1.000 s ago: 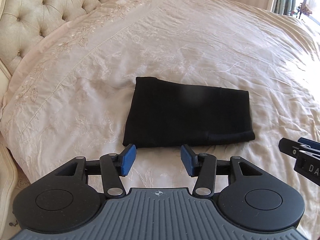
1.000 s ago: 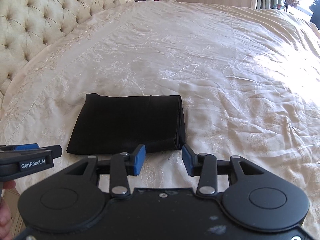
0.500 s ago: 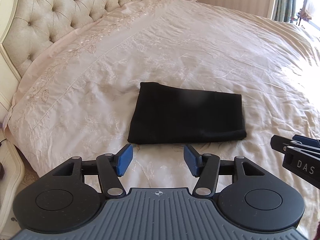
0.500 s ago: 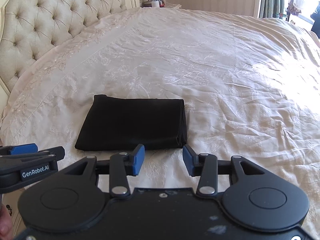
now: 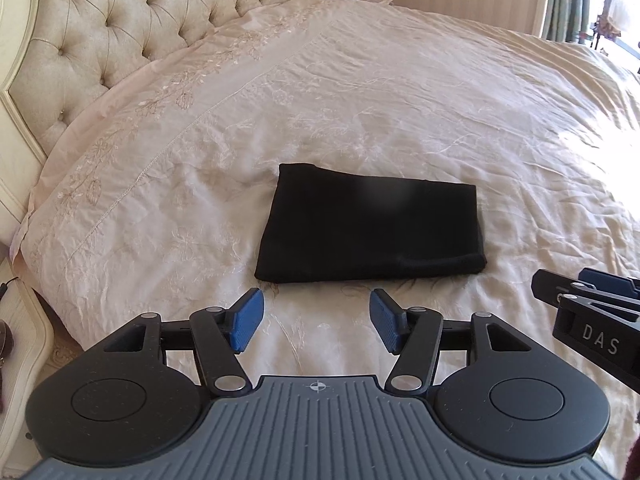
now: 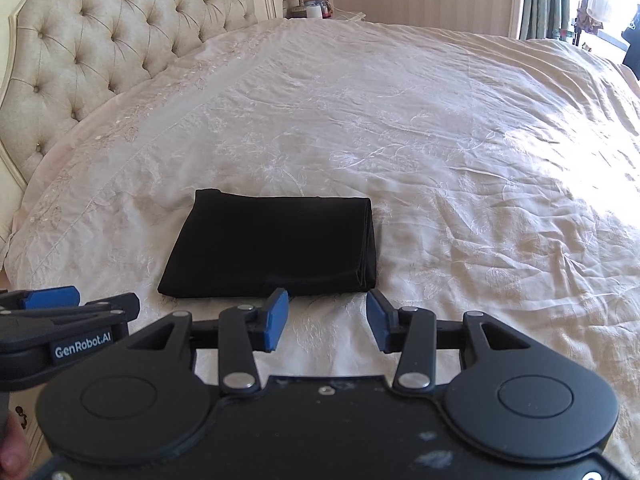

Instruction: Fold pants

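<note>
The black pants lie folded into a flat rectangle on the cream bedspread; they also show in the right wrist view, with stacked fold layers at their right end. My left gripper is open and empty, held a little short of the pants' near edge. My right gripper is open and empty, near the pants' near right corner. Each gripper shows at the edge of the other's view: the right one and the left one.
A tufted cream headboard runs along the left. A bedside table with a lamp and small items stands at the back. Curtains and a bright window are at the far right. The bed's edge drops off at the lower left.
Both grippers have pulled back and risen from the pants, which now look smaller and farther away. The pants have not moved. Both grippers stay open.
</note>
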Demonstrator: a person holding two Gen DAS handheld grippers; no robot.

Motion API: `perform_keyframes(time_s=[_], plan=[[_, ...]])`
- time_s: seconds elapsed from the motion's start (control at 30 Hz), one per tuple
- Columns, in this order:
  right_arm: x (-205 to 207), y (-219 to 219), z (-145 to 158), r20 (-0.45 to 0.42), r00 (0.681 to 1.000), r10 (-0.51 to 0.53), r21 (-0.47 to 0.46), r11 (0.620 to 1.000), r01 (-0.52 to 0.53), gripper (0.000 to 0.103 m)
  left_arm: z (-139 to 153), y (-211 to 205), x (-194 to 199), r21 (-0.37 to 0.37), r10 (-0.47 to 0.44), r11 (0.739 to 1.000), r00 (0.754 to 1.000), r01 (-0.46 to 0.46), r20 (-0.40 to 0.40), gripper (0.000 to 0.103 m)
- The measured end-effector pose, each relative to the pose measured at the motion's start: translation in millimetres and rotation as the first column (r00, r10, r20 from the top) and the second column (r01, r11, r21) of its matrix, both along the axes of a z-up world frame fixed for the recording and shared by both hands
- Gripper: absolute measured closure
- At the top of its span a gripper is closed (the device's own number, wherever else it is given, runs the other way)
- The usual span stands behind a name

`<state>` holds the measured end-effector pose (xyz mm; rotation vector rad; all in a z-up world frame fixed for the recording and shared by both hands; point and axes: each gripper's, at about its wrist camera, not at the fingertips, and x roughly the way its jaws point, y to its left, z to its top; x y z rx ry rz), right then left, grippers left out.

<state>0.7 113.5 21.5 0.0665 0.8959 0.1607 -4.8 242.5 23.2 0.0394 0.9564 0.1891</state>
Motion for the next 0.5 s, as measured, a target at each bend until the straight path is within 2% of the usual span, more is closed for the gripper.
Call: perform_keyframes(time_s=[0.5], plan=[[-4.4,-1.8,-0.4,-0.001,1.0,0.004,-0.001,1.0,-0.004,0.056,1.4,-5.3,-4.5,-0.005,-0.003,1.0,1.0,0.003,0.003,0.046]])
